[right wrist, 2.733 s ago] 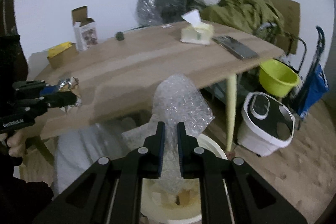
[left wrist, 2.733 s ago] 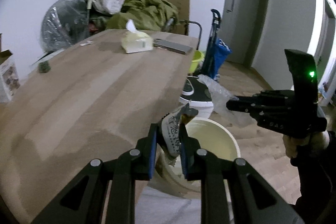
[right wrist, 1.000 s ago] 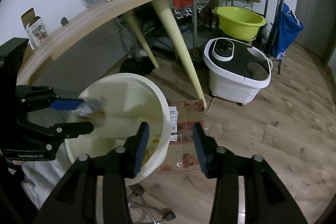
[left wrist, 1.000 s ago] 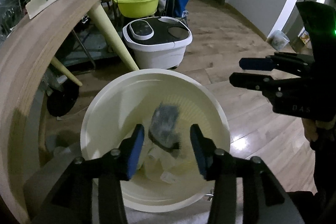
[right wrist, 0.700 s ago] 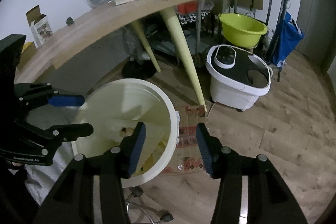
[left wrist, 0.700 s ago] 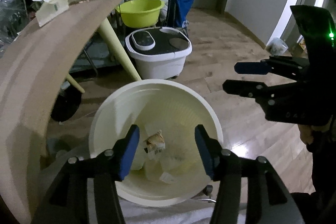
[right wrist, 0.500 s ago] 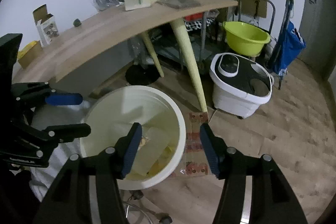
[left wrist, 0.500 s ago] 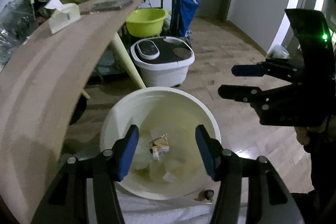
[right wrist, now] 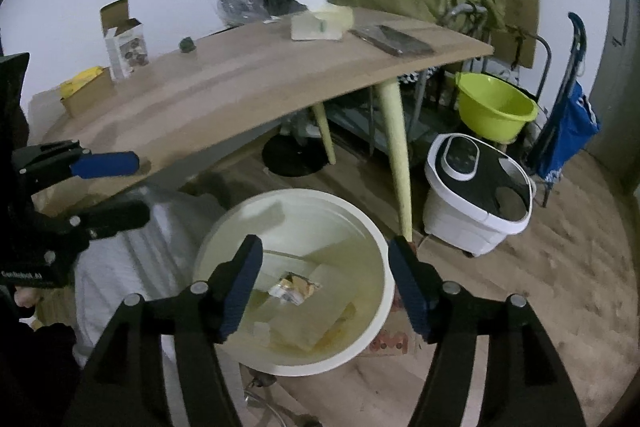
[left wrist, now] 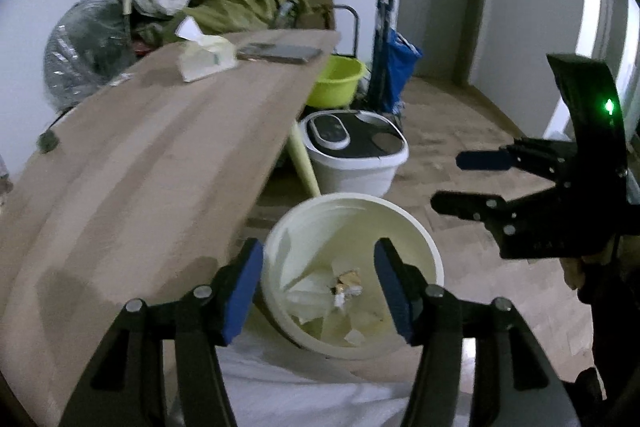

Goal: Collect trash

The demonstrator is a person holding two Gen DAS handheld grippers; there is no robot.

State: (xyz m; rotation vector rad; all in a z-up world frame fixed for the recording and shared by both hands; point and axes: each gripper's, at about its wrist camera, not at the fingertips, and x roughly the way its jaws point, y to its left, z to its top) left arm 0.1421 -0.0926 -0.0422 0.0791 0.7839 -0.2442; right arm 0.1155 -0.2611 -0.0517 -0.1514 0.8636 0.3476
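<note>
A cream round trash bin [left wrist: 434, 263] stands on the floor beside the wooden table [left wrist: 132, 163]; it also shows in the right wrist view [right wrist: 380, 291]. Crumpled wrappers and clear plastic [left wrist: 348, 281] lie inside it, with a foil wrapper [right wrist: 294, 285] on top. My left gripper [left wrist: 320, 287] is open and empty above the bin's near rim. My right gripper [right wrist: 326, 289] is open and empty over the bin's mouth. Each gripper shows in the other's view, the right one [left wrist: 476, 183] to the right and the left one [right wrist: 116, 187] at the left edge.
On the table lie a tissue box [left wrist: 204, 61], a flat dark device [left wrist: 280, 51] and a small dark object [left wrist: 48, 141]. A white foot bath [right wrist: 476, 195], a green basin [right wrist: 494, 107] and a blue trolley [right wrist: 568, 123] stand beyond the bin. Cardboard boxes [right wrist: 124, 45] sit at the table's far end.
Both grippers let their trash fall into the bin and opened. Both have since risen and tilted up, so the tabletop has come back into view.
</note>
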